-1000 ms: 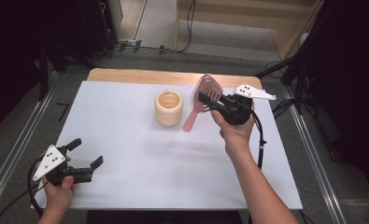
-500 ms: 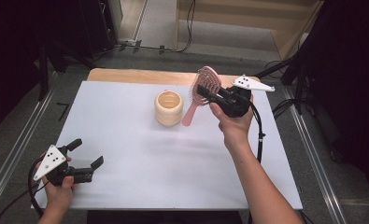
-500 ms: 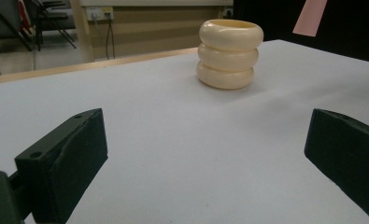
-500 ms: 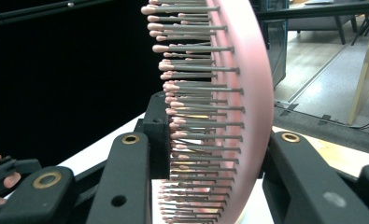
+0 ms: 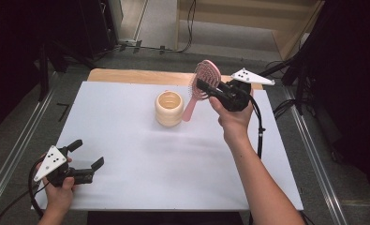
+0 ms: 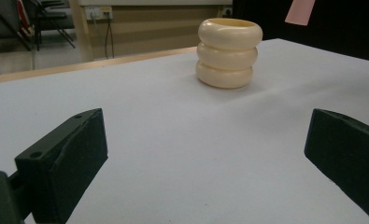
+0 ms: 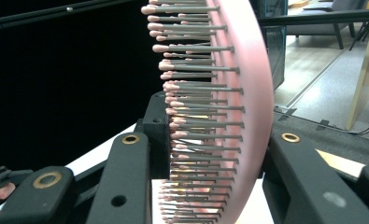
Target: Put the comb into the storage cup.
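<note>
Idling at the near left corner of the surface [image 5: 126, 126], the left tool [image 5: 86, 157] is spread and holding nothing. Further right, the cream ringed cup [image 5: 169, 108] is standing; the right tool [image 5: 206, 86] is pinching the pink hairbrush [image 5: 206, 75] above it, handle probably needing lowering inside.

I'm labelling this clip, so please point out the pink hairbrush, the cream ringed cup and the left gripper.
pink hairbrush [image 5: 207, 75], high view, on its bristled head.
cream ringed cup [image 5: 169, 115], high view, on its outer wall.
left gripper [image 5: 86, 154], high view, midway between its open fingertips.
</note>
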Tool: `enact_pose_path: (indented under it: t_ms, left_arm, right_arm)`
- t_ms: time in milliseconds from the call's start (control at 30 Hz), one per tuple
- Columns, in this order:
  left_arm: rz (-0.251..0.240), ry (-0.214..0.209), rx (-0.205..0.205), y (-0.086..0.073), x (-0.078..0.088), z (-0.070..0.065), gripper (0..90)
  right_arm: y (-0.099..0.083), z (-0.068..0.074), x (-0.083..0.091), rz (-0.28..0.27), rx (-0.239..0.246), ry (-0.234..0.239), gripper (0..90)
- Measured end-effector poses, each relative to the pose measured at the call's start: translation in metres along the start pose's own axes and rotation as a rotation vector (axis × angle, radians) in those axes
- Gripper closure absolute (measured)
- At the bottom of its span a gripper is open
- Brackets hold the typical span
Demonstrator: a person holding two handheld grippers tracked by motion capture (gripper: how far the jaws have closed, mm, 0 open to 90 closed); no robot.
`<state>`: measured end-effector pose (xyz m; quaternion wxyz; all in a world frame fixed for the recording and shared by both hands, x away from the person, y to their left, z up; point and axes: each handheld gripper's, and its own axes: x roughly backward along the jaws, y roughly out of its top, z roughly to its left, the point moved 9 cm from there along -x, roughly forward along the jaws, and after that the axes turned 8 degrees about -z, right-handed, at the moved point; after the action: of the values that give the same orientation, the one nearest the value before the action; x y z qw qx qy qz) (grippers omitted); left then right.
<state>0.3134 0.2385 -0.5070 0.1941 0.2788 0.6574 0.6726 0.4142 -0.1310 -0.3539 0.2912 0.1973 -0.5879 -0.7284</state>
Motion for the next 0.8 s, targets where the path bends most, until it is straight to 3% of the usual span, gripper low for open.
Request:
enact_pose_path:
  t_ms: [800]
  left_arm:
    - [0.000,-0.010,0.002,0.000,0.000,-0.001,0.0]
  right_arm:
    - [0.019,0.002,-0.022,-0.003,0.018,0.000,61.3]
